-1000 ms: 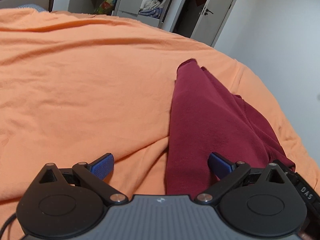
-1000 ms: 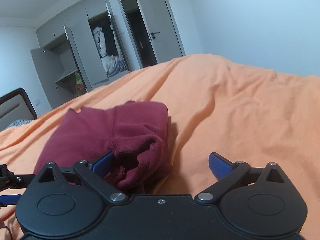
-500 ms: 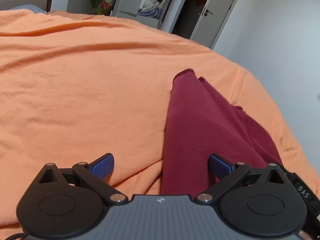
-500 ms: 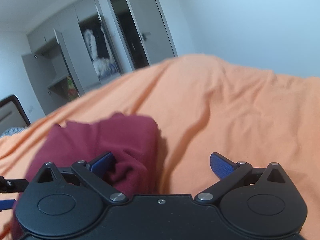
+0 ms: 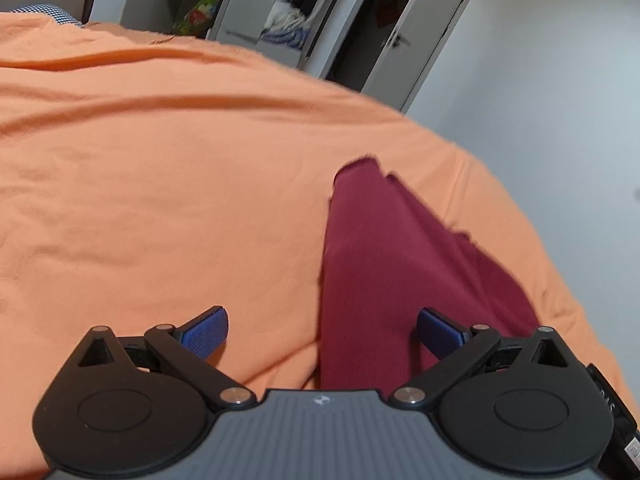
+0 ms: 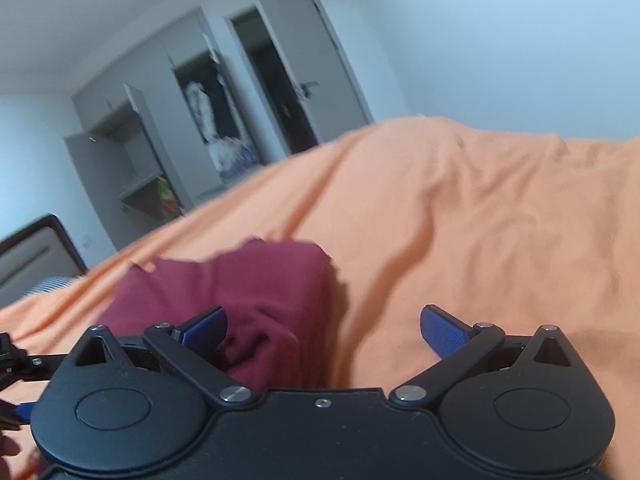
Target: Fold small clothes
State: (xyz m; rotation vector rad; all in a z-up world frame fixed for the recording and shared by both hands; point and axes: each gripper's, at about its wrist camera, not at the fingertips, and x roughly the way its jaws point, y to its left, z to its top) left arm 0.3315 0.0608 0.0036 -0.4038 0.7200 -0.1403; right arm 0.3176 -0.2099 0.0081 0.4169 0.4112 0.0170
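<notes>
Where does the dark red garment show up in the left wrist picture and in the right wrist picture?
Left wrist view: the dark red garment lies right of centre, running down between the tool's blue pads.
Right wrist view: the dark red garment sits lower left, bunched beside the left blue pad.
Shared landmark: the open grey wardrobe beyond the orange bedsheet.

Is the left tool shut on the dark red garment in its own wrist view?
No: the left tool stands open, its blue fingers spread apart over the dark red garment.

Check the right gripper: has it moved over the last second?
Yes. The right gripper has tilted: the wardrobe now leans in its view, and the maroon garment sits lower.
</notes>
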